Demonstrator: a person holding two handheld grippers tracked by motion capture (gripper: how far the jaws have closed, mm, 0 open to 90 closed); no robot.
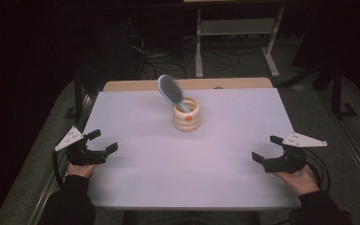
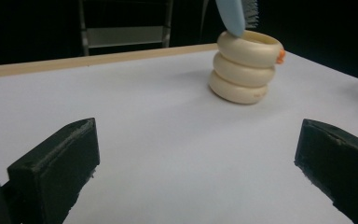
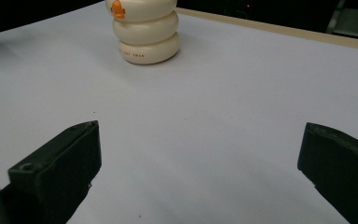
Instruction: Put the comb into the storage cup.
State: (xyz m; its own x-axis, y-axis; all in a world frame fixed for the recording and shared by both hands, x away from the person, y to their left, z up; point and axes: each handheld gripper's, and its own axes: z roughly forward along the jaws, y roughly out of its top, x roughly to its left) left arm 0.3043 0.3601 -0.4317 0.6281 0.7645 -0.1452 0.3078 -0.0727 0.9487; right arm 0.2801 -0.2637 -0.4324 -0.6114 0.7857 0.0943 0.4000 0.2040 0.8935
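A cream ribbed holder (image 1: 186, 116) shaped like stacked rings, with a small orange spot on its front, stands upright near the middle back of the white table (image 1: 168, 168). A light blue hairbrush (image 1: 170, 91) stands in it, head up and leaning left. The holder (image 2: 245, 68) sits ahead and right in the left gripper view with the brush handle (image 2: 232, 16) above it, and the holder (image 3: 145, 31) is ahead and left in the right gripper view. My left gripper (image 1: 103, 142) rests open at the table's left edge. My right gripper (image 1: 266, 149) rests open at the right edge. Both hold nothing.
A wooden strip (image 1: 187, 84) runs along the table's far edge. Beyond it, a metal frame stand (image 1: 236, 37) and cables lie on the dark floor. A black post (image 1: 77, 96) stands off the table's left side.
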